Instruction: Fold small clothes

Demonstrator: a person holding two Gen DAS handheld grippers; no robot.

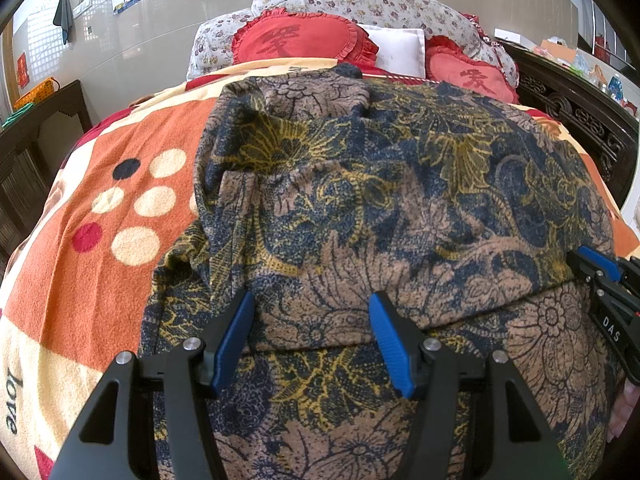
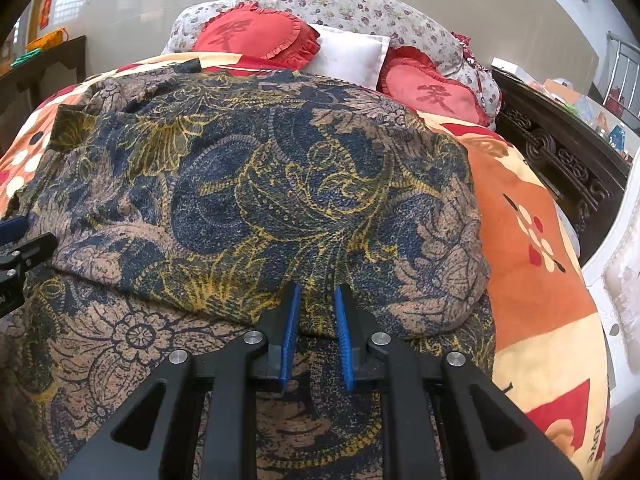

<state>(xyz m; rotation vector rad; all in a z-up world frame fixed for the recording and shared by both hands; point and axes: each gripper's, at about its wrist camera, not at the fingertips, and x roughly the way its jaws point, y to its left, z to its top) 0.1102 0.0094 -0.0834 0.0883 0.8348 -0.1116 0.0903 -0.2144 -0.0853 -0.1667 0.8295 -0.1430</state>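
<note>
A navy, tan and yellow floral garment (image 1: 360, 200) (image 2: 260, 180) lies spread on the bed. Its upper layer is folded toward me, and the folded edge runs across just ahead of both grippers. My left gripper (image 1: 313, 296) hovers over that edge with its blue pads wide apart and only cloth lying beneath them. My right gripper (image 2: 317, 288) stands at the same edge further right, its pads a narrow gap apart and not visibly pressing the fabric. Each gripper shows at the border of the other's view: the right gripper (image 1: 600, 276) and the left gripper (image 2: 20, 248).
The garment rests on an orange and cream blanket (image 1: 100, 260) (image 2: 532, 260). Red heart cushions (image 1: 300, 40) (image 2: 248, 32), a white pillow (image 2: 348, 52) and floral bedding lie at the head. A dark side table (image 1: 40, 128) stands left and a carved dark wooden frame (image 2: 560, 152) right.
</note>
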